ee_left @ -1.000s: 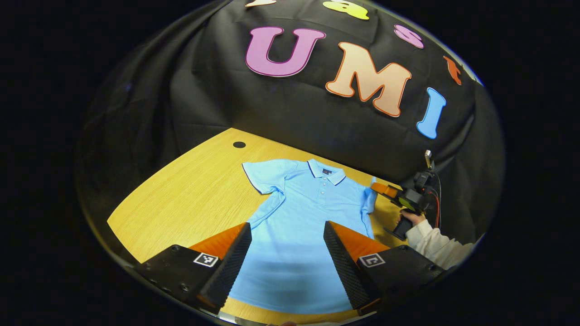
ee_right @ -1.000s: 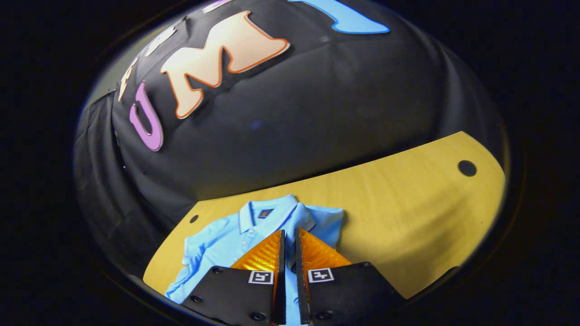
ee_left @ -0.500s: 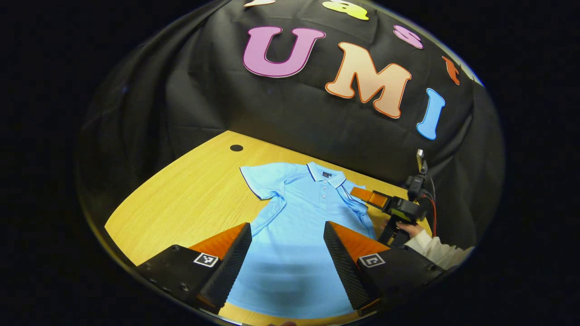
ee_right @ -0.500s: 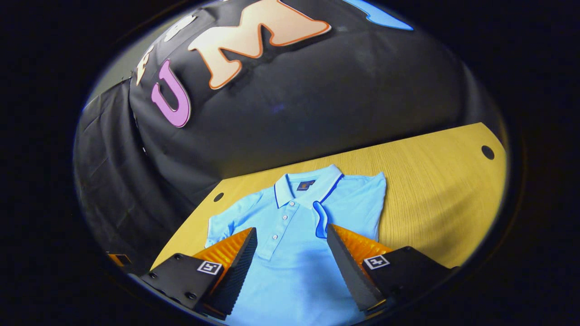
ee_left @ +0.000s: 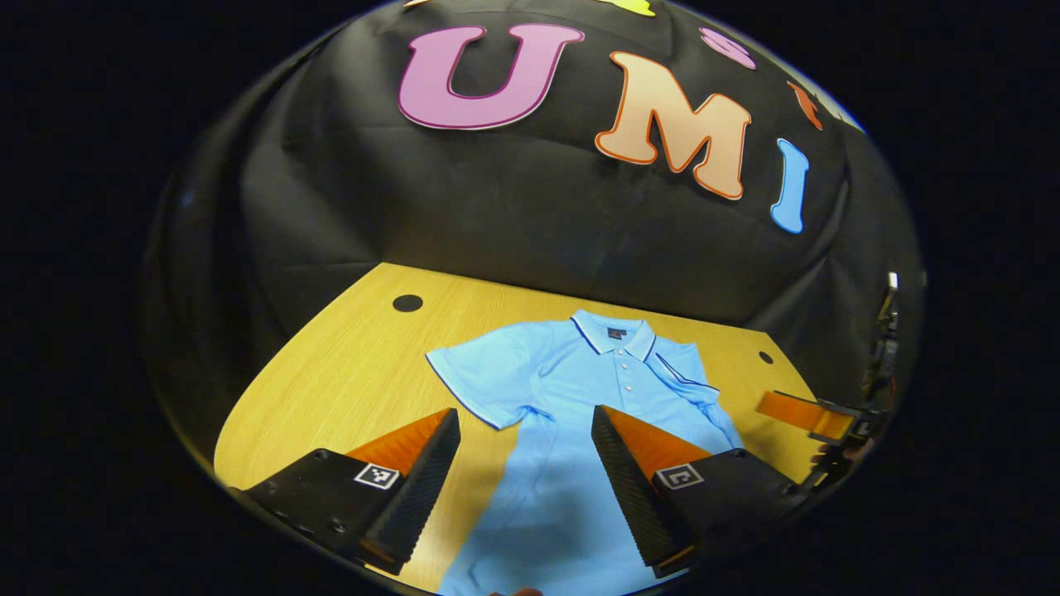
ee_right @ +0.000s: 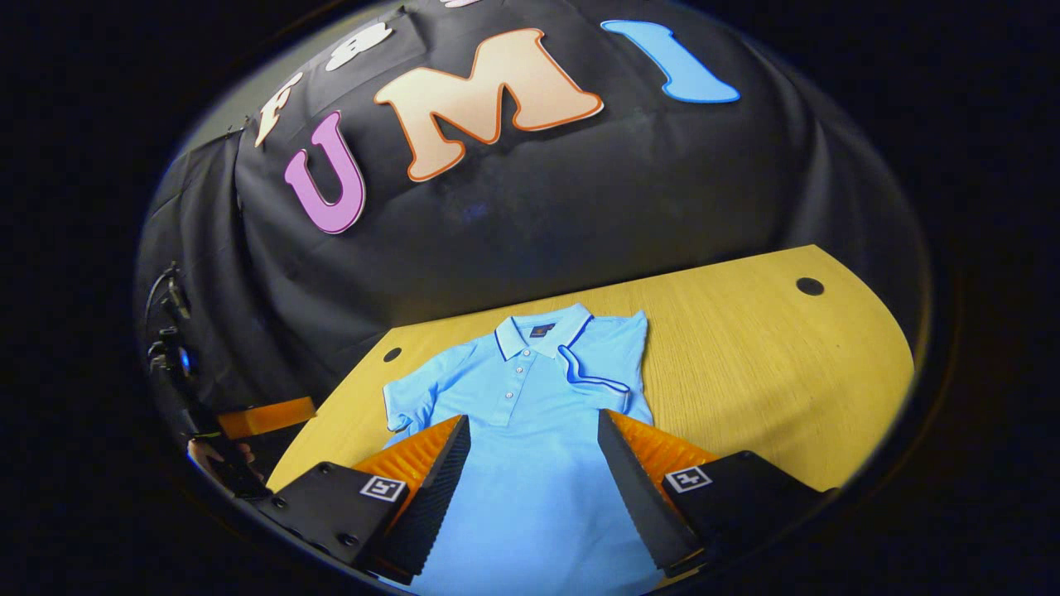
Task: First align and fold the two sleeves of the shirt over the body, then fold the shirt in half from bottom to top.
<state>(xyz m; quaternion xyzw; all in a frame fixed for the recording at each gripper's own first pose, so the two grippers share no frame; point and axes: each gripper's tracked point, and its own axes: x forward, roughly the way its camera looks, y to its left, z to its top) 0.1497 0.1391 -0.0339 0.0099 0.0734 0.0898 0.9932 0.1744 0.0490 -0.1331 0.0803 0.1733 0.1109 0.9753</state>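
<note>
Ahead of both pairs of fingers, a light blue polo shirt (ee_left: 571,389) (ee_right: 530,414) is lying flat and face up on the wooden table (ee_left: 348,364) (ee_right: 762,364), its collar pointing toward the black cloth wall. In the right gripper view, the sleeve (ee_right: 600,364) beyond the right-hand finger is lying folded over the chest, its dark-trimmed edge showing near the collar, while the other sleeve (ee_right: 418,393) beyond the left-hand finger is spreading out on the wood. The left gripper (ee_left: 526,476) is hovering with its fingers spread wide and gripping nothing, the outspread sleeve (ee_left: 484,381) just past them. The right gripper (ee_right: 534,484) is likewise holding its fingers well apart over the shirt's body, empty. Dark round holes (ee_left: 407,303) (ee_right: 809,286) are showing in the tabletop
</note>
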